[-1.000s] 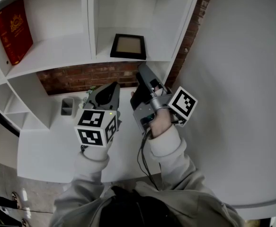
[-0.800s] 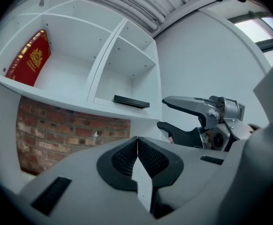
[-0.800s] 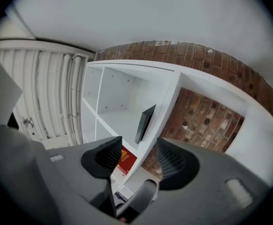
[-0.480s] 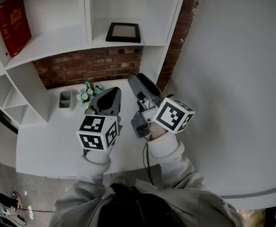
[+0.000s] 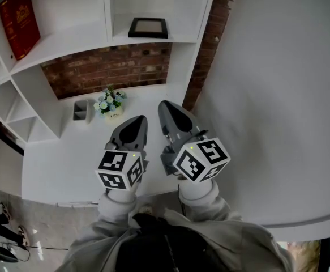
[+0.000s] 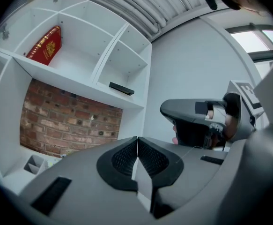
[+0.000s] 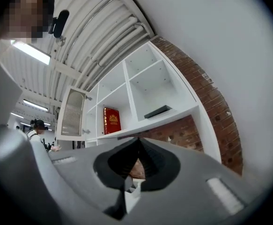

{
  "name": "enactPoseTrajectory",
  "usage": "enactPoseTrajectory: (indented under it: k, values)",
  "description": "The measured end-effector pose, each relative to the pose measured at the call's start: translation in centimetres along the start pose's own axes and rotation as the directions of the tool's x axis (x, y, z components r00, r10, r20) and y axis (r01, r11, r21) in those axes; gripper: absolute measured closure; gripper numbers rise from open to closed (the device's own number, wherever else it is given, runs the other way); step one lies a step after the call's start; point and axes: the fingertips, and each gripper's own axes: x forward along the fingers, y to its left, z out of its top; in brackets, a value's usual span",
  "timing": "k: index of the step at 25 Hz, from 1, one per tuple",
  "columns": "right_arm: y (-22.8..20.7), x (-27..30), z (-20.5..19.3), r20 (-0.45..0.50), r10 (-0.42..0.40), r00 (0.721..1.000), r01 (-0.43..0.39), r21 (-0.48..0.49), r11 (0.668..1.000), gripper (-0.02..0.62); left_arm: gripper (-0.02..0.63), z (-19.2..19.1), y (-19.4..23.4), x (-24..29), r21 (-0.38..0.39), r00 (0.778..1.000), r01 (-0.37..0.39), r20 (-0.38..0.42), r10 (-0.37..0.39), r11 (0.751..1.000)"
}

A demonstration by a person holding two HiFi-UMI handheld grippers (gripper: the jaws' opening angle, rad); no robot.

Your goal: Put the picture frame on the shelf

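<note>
The black picture frame (image 5: 148, 27) lies flat on a white shelf board (image 5: 153, 39) in the right-hand compartment; it also shows as a dark slab, the frame (image 6: 121, 88) in the left gripper view and the frame (image 7: 158, 111) in the right gripper view. Both grippers hang well below it over the white tabletop. My left gripper (image 5: 137, 121) is shut with nothing between its jaws. My right gripper (image 5: 166, 106) is shut and empty too, its jaws meeting at a point (image 7: 137, 140).
A red book (image 5: 21, 22) leans in the left shelf compartment. On the white table (image 5: 57, 157) stand a small flower pot (image 5: 111, 102) and a grey organiser (image 5: 81, 111) in front of a brick back wall (image 5: 102, 67). A white wall rises at the right.
Both grippers have drawn back from the shelf toward me and lower in view. The right gripper's jaws, spread apart earlier, have come together. The frame stays on the shelf.
</note>
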Motion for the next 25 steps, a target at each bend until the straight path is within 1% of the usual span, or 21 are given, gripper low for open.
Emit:
enactPoseTrajectory:
  k: [2, 6, 10, 14, 16, 25]
  values:
    - [-0.4, -0.6, -1.7, -0.035, -0.036, 0.999, 0.036, -0.002, 0.999, 0.594, 0.601, -0.5, -0.3, -0.5, -0.013, 1.000, 0.014, 0.006, -0.014, 1.000]
    - [-1.5, -2.0, -5.7, -0.112, -0.086, 0.990, 0.096, 0.085, 0.992, 0.595, 0.601, -1.9, -0.6, -1.2, -0.017, 1.000, 0.028, -0.015, -0.028, 0.999]
    - [-2.5, -3.1, -7.8, -0.156, -0.134, 0.979, 0.149, 0.090, 0.985, 0.595, 0.602, -3.7, -0.6, -1.6, -0.024, 0.999, 0.027, -0.042, -0.028, 0.999]
    - [-3.3, -3.6, -7.9, -0.143, -0.165, 0.976, 0.181, 0.105, 0.978, 0.597, 0.601, -4.9, -0.8, -1.6, -0.038, 0.997, 0.035, -0.061, -0.037, 0.999]
    - [-3.3, -3.7, -7.5, -0.128, -0.168, 0.977, 0.183, 0.123, 0.975, 0.597, 0.603, -4.8, -0.9, -1.5, -0.040, 0.997, 0.038, -0.060, -0.040, 0.998]
    - [-3.1, -3.3, -7.3, -0.123, -0.166, 0.978, 0.182, 0.129, 0.975, 0.597, 0.602, -5.0, -0.4, -1.5, -0.051, 0.998, 0.034, -0.060, -0.037, 0.998]
